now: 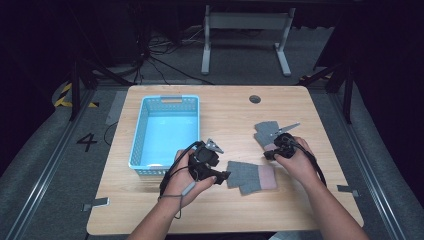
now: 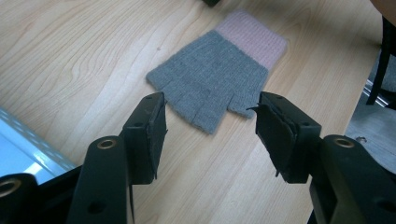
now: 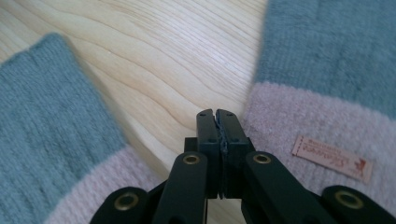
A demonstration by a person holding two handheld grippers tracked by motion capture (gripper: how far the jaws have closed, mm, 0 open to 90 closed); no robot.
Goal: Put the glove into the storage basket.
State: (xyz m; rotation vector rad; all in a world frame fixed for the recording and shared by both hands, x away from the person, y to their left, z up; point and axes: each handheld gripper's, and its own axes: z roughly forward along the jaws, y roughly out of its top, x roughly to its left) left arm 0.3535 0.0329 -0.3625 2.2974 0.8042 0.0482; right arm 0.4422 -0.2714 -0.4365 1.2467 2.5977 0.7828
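Two grey fingerless gloves with pink cuffs on the tabletop [image 1: 150, 210]: near glove [image 1: 251, 177] toward the front edge, far glove [image 1: 266, 133] toward the right edge. One blue basket [image 1: 141, 131] by the left edge. Two grippers: left gripper [image 1: 224, 176], right gripper [image 1: 268, 155]. One round hole [image 1: 255, 99] near the far edge.

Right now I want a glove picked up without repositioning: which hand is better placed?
Left, probably. The left tool is open, facing the near glove. The right tool is shut by the far glove.
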